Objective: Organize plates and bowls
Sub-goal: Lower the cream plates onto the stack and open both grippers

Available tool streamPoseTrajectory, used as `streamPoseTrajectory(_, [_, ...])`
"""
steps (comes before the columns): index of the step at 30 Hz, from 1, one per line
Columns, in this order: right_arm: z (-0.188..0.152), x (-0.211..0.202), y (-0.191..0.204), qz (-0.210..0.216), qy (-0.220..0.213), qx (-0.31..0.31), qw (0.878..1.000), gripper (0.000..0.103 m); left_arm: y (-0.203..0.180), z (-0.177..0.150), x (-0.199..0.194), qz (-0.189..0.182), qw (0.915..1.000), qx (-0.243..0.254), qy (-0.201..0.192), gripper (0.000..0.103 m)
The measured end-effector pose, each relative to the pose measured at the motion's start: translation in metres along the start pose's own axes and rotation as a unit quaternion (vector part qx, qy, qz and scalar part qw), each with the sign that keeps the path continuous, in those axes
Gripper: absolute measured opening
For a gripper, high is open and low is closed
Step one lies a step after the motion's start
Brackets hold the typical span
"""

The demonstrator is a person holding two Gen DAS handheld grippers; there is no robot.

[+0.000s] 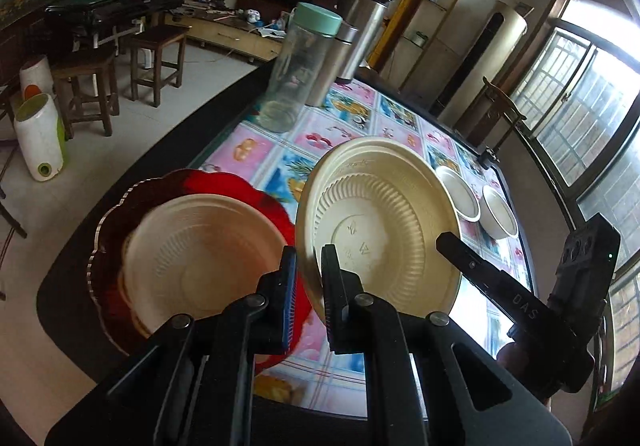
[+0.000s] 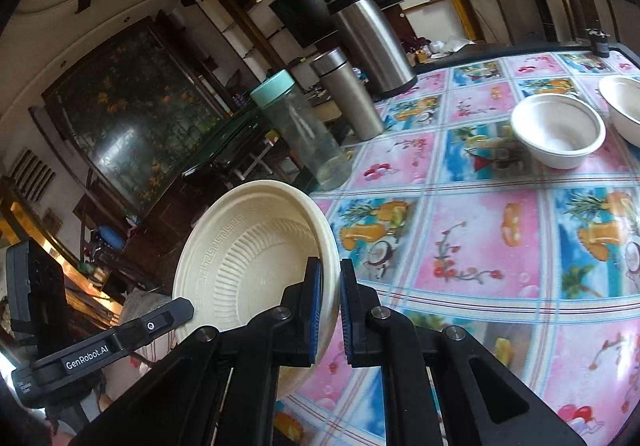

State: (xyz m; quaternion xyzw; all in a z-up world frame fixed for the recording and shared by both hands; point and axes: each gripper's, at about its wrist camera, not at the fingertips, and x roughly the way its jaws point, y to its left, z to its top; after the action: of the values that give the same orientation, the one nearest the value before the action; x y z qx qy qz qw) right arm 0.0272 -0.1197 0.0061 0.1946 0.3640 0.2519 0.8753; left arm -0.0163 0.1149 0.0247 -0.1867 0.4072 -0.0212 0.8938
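Observation:
A cream ribbed plate (image 1: pixel 380 221) hangs tilted above the table, and both grippers hold it at opposite edges. My left gripper (image 1: pixel 310 286) is shut on its left rim, with the underside facing this camera. My right gripper (image 2: pixel 330 310) is shut on the right rim of the same cream plate (image 2: pixel 256 254), whose inside shows here. A stack of cream plates (image 1: pixel 200 246) lies on a red scalloped plate (image 1: pixel 116 221) at the table's left edge. Two white bowls (image 2: pixel 558 129) (image 2: pixel 624 105) stand side by side further back on the right.
A clear bottle with a mint lid (image 1: pixel 300 65), a steel flask (image 1: pixel 336 61) and a tall steel thermos (image 1: pixel 364 33) stand at the far edge of the table. The fruit-print tablecloth (image 2: pixel 480 238) covers the table (image 1: pixel 80 278). Wooden stools (image 1: pixel 156 57) stand on the floor to the left.

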Motion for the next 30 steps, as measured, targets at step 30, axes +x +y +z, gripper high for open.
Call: streamPoseTrajectory(30, [-0.042, 0.086, 0.065, -0.020, 0.086, -0.045, 0.995, 0.009, 0.105, -0.013, 0.009, 0.039, 0.9958, -0.076, 0.032, 0.010])
